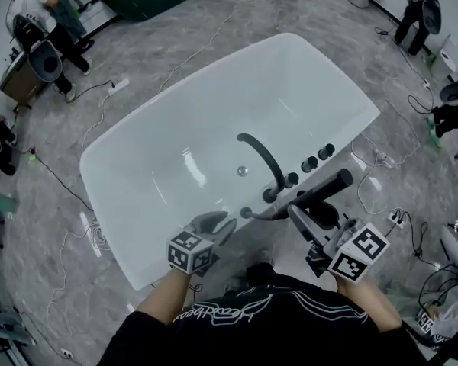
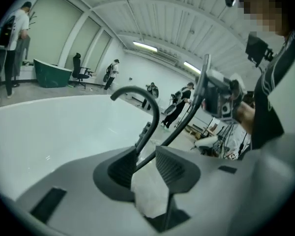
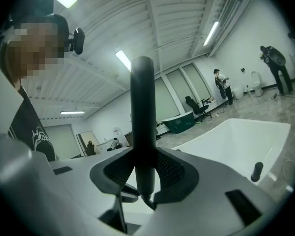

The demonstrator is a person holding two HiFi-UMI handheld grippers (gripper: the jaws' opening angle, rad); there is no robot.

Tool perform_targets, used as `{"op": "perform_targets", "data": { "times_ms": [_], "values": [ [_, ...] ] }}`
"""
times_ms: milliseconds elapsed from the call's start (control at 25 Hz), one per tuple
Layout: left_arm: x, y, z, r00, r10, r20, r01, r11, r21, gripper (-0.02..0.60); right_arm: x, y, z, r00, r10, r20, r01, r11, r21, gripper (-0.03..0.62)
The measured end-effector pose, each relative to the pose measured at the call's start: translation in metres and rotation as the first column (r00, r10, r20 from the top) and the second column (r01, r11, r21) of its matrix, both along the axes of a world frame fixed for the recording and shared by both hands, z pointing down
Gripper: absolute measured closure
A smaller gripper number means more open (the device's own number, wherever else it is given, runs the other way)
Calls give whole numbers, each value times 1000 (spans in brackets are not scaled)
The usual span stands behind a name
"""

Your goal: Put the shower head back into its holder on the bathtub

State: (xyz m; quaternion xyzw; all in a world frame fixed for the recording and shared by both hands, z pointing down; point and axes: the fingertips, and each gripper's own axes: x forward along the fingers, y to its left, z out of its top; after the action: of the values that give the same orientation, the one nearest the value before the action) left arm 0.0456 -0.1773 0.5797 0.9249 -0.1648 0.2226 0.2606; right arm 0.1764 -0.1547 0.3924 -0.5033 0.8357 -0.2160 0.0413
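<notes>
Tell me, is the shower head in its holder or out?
Out. The right gripper is shut on the shower head, holding it above the bathtub rim.

Along the bottom edge of the head view, the person's black printed top [image 1: 259, 322] is cut off. The small dark round fittings [image 1: 309, 162] on the white oval bathtub's [image 1: 137, 204] near rim are too small to tell which is the holder. In the left gripper view, the foot of the black curved spout [image 2: 156, 117] disappears behind the grey left gripper [image 2: 145, 156]. In the right gripper view, the thin dark hose [image 3: 150, 203] leaving the black cylindrical shower head [image 3: 142, 112] drops from sight behind the grey right gripper [image 3: 145, 159].
</notes>
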Motion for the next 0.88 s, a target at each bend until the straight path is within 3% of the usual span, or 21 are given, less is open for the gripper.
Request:
{"op": "perform_targets", "data": {
  "times_ms": [80, 200, 400, 560, 880],
  "values": [
    [-3, 0, -27, 997, -30, -73, 31, 1000, 7, 459, -8, -6, 11, 999, -23, -37, 23, 1000, 4, 457],
    [-8, -1, -67, 989, -47, -138, 53, 998, 42, 508, -22, -16, 28, 993, -65, -94, 66, 998, 11, 457],
    [-28, 13, -114, 987, -10, -160, 25, 995, 95, 572, -53, -29, 56, 969, -144, -201, 145, 989, -8, 457],
    [-36, 28, -121, 984, 8, -179, 8, 996, 87, 577, -64, -33, 88, 949, -163, -269, 164, 986, -19, 457],
    [-67, 33, -115, 980, -78, -183, 87, 995, 40, 577, -75, -48, 177, 927, -179, -331, 146, 982, -124, 457]
  ]
}}
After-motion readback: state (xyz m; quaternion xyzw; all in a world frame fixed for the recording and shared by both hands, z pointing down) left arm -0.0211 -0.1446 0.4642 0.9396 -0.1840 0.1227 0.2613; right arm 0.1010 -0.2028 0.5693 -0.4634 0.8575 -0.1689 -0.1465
